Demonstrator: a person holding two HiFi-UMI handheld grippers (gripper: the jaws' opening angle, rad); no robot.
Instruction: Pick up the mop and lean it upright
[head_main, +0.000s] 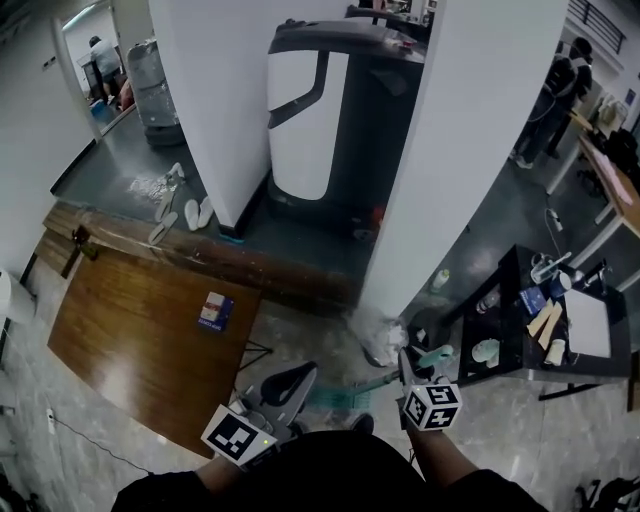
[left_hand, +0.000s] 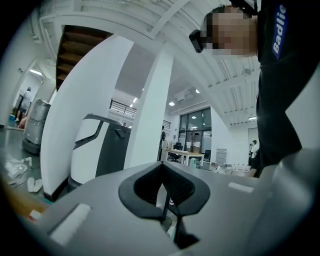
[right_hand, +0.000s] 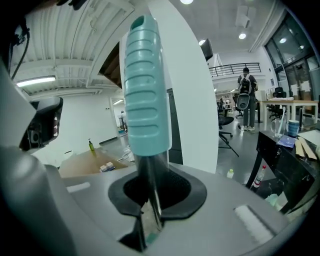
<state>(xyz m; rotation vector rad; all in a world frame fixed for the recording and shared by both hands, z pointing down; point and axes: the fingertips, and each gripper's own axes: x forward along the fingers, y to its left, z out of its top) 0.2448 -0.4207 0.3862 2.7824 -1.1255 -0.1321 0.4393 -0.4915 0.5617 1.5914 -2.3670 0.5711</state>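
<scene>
- The left gripper (left_hand: 169, 212) has its jaws together, and nothing is between them.
- The right gripper (right_hand: 149, 220) is closed narrowly on the metal pole of the mop (right_hand: 145, 95), just below the teal grip.
- The mop is in front of the white pillar (head_main: 460, 150).

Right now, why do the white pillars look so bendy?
Left gripper view: the wide lens bows the white pillar and darkens the corners. Right gripper view: same bending, and the close teal mop handle looks huge. Head view: pillars only lean apart.
</scene>
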